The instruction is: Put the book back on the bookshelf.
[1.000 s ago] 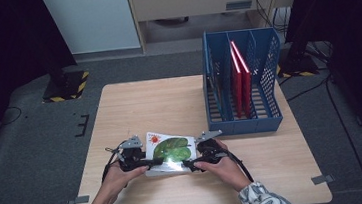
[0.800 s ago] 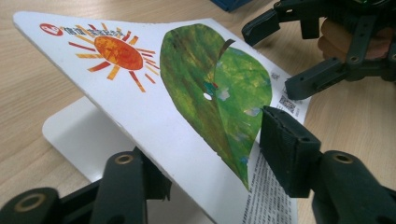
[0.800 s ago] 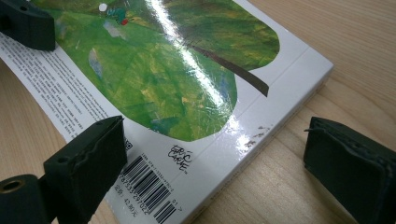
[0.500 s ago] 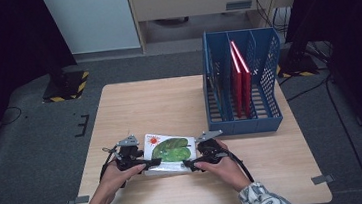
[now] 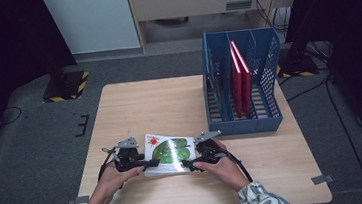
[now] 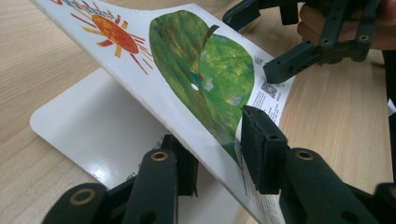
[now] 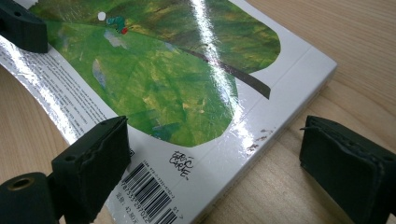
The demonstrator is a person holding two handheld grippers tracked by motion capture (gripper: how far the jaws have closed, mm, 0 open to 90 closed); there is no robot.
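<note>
Now both claws work a picture book at the counter's 6 o'clock edge.

Left claw (image 6: 215,158) is clamped on the lifted cover (image 6: 187,79) of the book (image 5: 169,153). Right claw (image 7: 215,158) stands apart, astride the book's spine corner (image 7: 299,79). At 2 o'clock, a blue file rack (image 5: 241,83) holds red folders (image 5: 241,76) on the counter (image 5: 169,103).
</note>
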